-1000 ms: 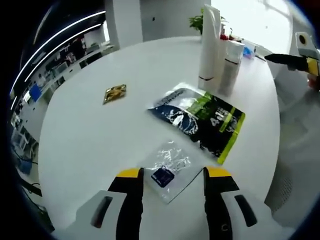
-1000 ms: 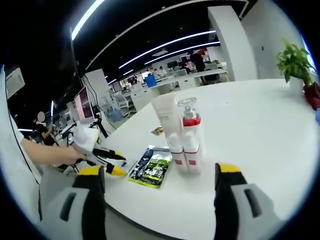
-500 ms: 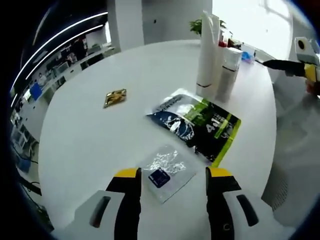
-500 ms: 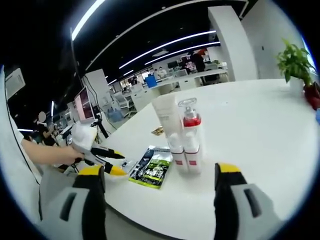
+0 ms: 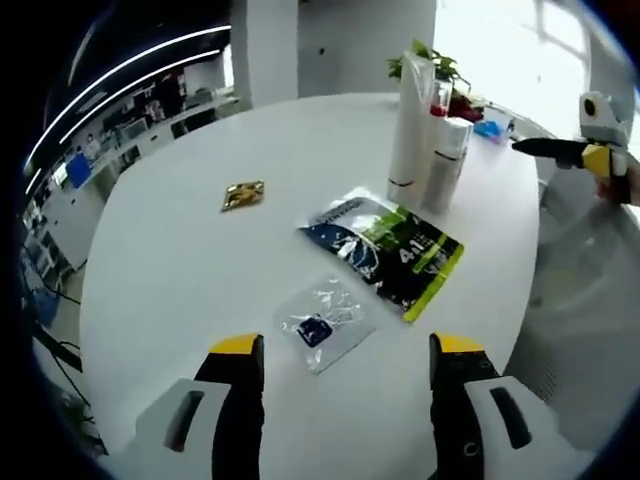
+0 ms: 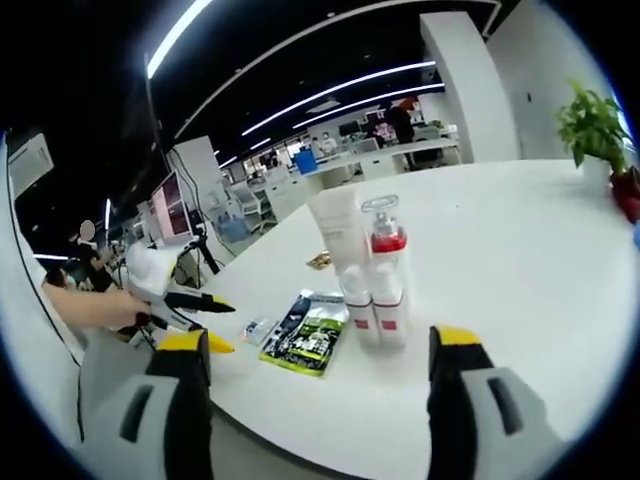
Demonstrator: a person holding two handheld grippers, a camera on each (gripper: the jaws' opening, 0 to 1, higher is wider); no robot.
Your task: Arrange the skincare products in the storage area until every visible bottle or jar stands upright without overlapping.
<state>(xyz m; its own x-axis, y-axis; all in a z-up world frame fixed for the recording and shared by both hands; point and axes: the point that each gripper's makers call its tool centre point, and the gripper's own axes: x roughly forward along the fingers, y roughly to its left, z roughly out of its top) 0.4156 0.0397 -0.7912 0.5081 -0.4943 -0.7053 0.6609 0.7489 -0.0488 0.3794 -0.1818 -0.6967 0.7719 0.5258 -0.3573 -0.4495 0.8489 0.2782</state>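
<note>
Two views, taken in turn, with the standing cluster of bottles as the landmark.

Left gripper view: the left gripper (image 5: 345, 360) hangs over the near edge of the white table (image 5: 180, 250), its yellow-tipped jaws spread wide and holding nothing, touching nothing. Just ahead of the jaws, well short of the bottles, lies a small clear sachet (image 5: 322, 325). Between the sachet and the bottles lies a flat green-and-blue pouch (image 5: 385, 248), its far end near the foot of the tall white tube (image 5: 410, 125). A shorter white bottle (image 5: 447, 150) stands just beside the tube. A small gold packet (image 5: 243, 194) lies well to the left of the cluster. The right gripper (image 5: 575, 152) enters from the right, beyond the table edge.

Right gripper view: the right gripper (image 6: 320, 350) is also released, jaws wide apart and empty, off the table edge. The tube (image 6: 338, 230) and a red-capped bottle (image 6: 385, 275) stand upright and close together; whether they touch I cannot tell. The pouch (image 6: 312, 335) lies flat to their left, and the left gripper (image 6: 195, 310) sits beyond it.

Judged from this, the bottles already stand; what remains is the flat items. The next move likely calls for closing on the sachet or pouch by a thin edge, awkward on a smooth top.
</note>
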